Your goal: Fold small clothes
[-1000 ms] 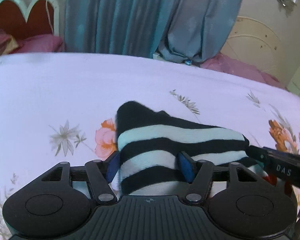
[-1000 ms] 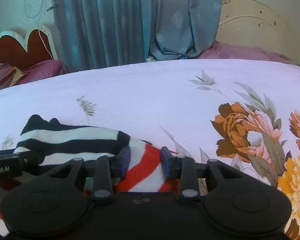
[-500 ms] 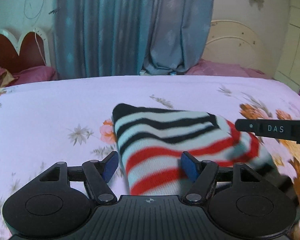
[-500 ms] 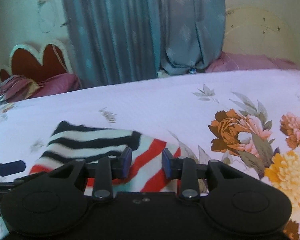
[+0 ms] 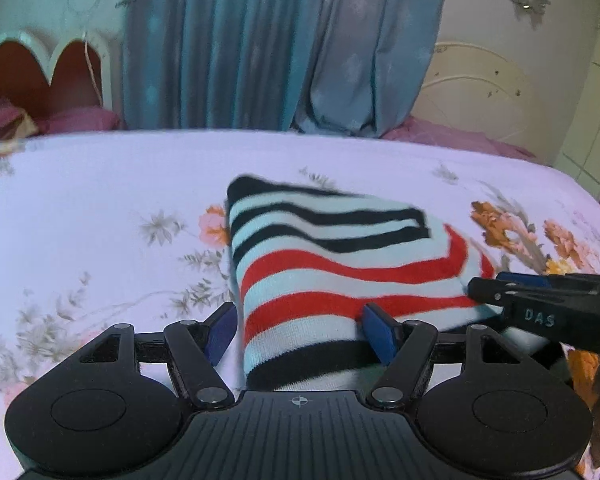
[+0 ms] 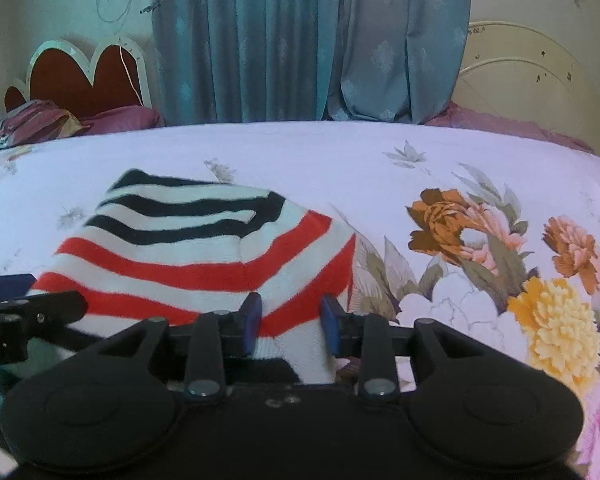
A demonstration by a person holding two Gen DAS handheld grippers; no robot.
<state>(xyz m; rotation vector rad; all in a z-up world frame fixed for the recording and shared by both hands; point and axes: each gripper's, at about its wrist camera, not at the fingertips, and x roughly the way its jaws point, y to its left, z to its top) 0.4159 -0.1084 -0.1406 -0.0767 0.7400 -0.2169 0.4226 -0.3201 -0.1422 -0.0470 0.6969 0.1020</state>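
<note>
A small knit garment [image 5: 340,256] with black, red and white stripes lies folded on the bed; it also shows in the right wrist view [image 6: 204,248]. My left gripper [image 5: 300,330] is open, its blue pads either side of the garment's near left edge. My right gripper [image 6: 288,322] is open, with the garment's near right corner between its pads. The right gripper's fingers [image 5: 540,304] show at the right of the left wrist view. The garment's near edge is hidden behind both gripper bodies.
The floral bedsheet [image 6: 440,168] covers the bed. Blue curtains [image 6: 308,40] hang behind. A red heart-shaped headboard [image 6: 84,80] with pink pillows stands at the back left, a cream headboard [image 6: 532,80] at the back right.
Both grippers pulled back and rose. The red-striped part now shows in front of the black-striped layer. The right gripper's pads have opened wider around the corner.
</note>
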